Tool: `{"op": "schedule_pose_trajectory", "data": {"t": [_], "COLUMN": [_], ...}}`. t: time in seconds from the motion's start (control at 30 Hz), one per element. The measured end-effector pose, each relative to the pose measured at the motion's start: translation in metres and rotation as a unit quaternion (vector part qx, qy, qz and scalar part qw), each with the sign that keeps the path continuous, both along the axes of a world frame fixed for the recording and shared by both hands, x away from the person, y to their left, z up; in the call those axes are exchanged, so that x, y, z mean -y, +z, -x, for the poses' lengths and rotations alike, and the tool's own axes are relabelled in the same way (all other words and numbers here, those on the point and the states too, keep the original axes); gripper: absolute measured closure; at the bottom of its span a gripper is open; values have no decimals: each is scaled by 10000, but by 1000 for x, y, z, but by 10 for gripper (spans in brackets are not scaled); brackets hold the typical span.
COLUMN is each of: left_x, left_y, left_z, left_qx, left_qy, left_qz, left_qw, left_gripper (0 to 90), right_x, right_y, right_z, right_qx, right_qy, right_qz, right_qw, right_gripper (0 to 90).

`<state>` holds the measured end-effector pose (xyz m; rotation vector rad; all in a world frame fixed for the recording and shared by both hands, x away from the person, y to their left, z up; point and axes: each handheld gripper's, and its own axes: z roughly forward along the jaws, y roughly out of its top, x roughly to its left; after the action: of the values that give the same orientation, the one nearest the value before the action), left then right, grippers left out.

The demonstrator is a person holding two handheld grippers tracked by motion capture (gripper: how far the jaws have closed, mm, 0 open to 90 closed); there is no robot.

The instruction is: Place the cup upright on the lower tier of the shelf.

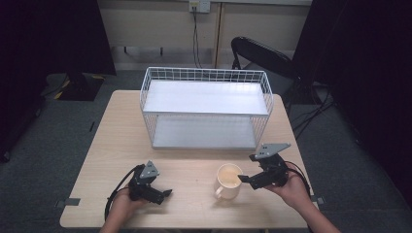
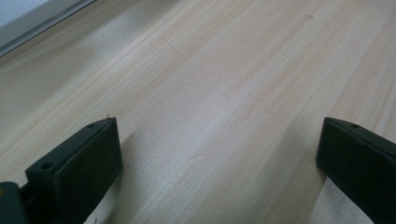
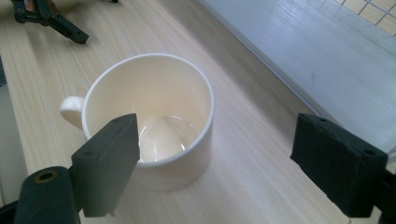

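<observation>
A cream mug (image 1: 228, 180) stands upright and empty on the wooden table (image 1: 194, 165), near the front edge, with its handle toward the front left. My right gripper (image 1: 246, 178) sits just right of it, open, pointing at its side. In the right gripper view the mug (image 3: 154, 88) is close ahead of the right gripper (image 3: 217, 126). One jaw overlaps the mug's near rim and the other stands clear beside it. My left gripper (image 1: 166, 192) rests low at the front left, open over bare wood, well apart from the mug. The left gripper (image 2: 217, 128) holds nothing.
A white wire rack (image 1: 206, 109) with two flat shelves stands across the middle back of the table. Its lower shelf (image 3: 327, 42) lies just beyond the mug. A black folding chair (image 1: 262, 53) stands behind the table. The left gripper (image 3: 46, 18) shows far off.
</observation>
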<state>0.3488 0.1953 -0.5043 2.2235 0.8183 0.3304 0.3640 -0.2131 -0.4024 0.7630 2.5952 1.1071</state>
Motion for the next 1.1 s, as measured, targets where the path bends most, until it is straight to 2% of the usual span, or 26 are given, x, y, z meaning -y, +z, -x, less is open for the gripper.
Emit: {"op": "schedule_pose_trajectory", "data": {"t": [0.23, 0.33, 0.5, 0.73, 0.93, 1.0, 1.1], "left_x": [0, 0, 0, 0, 0, 0, 0], "left_y": [0, 0, 0, 0, 0, 0, 0], "left_z": [0, 0, 0, 0, 0, 0, 0], "left_qx": [0, 0, 0, 1, 1, 1, 0], "left_qy": [0, 1, 2, 1, 0, 0, 0], "left_qz": [2, 1, 3, 2, 0, 1, 1], "left_qw": [10000, 10000, 10000, 10000, 10000, 10000, 10000], "left_gripper": [0, 0, 0, 0, 0, 0, 0], "right_x": [-13, -17, -22, -25, -26, -27, -29], "right_y": [-7, -10, -13, -16, -20, -22, -23], "right_z": [-8, -10, -12, -15, -18, -19, -19], "right_qx": [-118, -177, -210, -340, -521, -571, -582], "right_qy": [-36, -44, -30, -20, -145, -126, -110], "right_qz": [-45, -145, -133, -206, -299, -266, -191], "right_qw": [9999, 9997, 9997, 9992, 9981, 9979, 9981], "right_gripper": [148, 156, 182, 294, 382, 432, 447]}}
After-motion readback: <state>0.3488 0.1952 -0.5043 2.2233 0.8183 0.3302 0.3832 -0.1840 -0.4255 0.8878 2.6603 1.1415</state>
